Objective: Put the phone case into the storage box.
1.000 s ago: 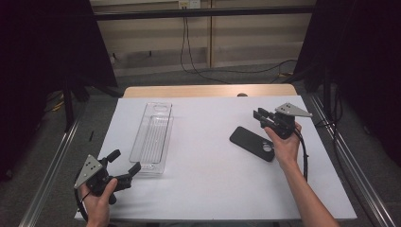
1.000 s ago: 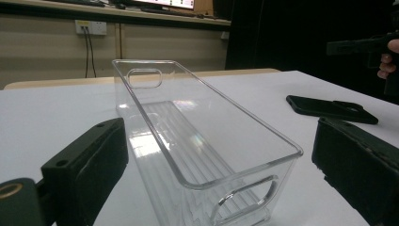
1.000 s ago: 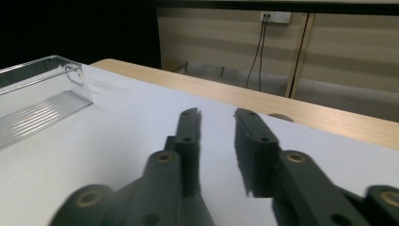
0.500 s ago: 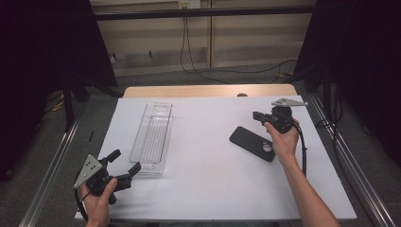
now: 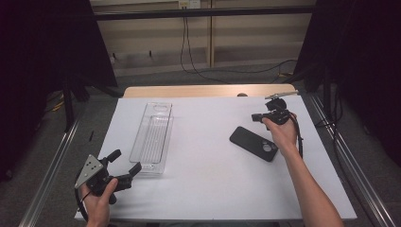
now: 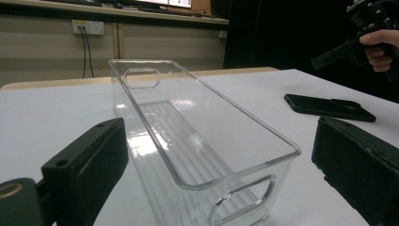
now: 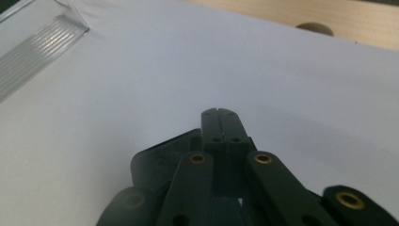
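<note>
A clear plastic bin (image 5: 152, 137) lies lengthwise on the left half of the white table, empty. In the left gripper view the bin (image 6: 188, 141) stands right in front of my left gripper (image 6: 219, 141), near end between the open jaws, untouched. From above, my left gripper (image 5: 124, 165) sits at the front left corner. A black phone (image 5: 254, 143) lies flat at right. Just beyond the phone my right gripper (image 5: 257, 117) hovers, pointing left, shut on nothing. Its jaws (image 7: 221, 115) meet above bare white surface. The left gripper view also catches the phone (image 6: 329, 107) and the right gripper (image 6: 339, 49).
The white sheet (image 5: 208, 179) covers most of the table; a wooden strip (image 5: 208, 91) with a round hole (image 7: 314, 29) shows at the far edge. Metal rails (image 5: 347, 170) run along both sides. A corner of the bin (image 7: 37, 42) lies far left of the right gripper.
My right hand has drifted a little toward the far edge and up, away from the phone, and turned so its grey plate is edge-on. The left hand has stayed put.
</note>
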The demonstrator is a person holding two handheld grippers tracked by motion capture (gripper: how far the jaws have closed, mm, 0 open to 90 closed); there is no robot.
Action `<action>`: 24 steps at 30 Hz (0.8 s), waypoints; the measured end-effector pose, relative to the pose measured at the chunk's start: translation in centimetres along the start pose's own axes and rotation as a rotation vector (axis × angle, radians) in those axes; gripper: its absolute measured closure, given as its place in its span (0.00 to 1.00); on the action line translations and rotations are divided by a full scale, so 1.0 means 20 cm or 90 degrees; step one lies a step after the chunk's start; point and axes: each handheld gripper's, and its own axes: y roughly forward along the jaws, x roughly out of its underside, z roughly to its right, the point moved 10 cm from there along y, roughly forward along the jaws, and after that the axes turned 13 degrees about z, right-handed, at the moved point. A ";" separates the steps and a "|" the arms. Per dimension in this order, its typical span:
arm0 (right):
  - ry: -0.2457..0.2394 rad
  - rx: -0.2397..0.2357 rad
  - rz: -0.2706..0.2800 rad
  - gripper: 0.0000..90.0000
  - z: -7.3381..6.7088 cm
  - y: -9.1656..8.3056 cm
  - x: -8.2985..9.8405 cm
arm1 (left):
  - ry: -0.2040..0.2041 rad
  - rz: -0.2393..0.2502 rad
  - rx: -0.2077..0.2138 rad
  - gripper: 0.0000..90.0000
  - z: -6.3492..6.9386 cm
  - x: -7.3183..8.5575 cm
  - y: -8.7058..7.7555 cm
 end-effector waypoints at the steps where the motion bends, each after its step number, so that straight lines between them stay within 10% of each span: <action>1: 0.004 0.002 -0.010 1.00 0.01 0.01 0.00 | -0.001 0.000 -0.001 0.05 0.00 0.00 0.00; 24: 0.024 0.044 -0.171 1.00 0.10 0.24 0.03 | -0.001 -0.003 0.003 0.05 0.00 0.00 0.00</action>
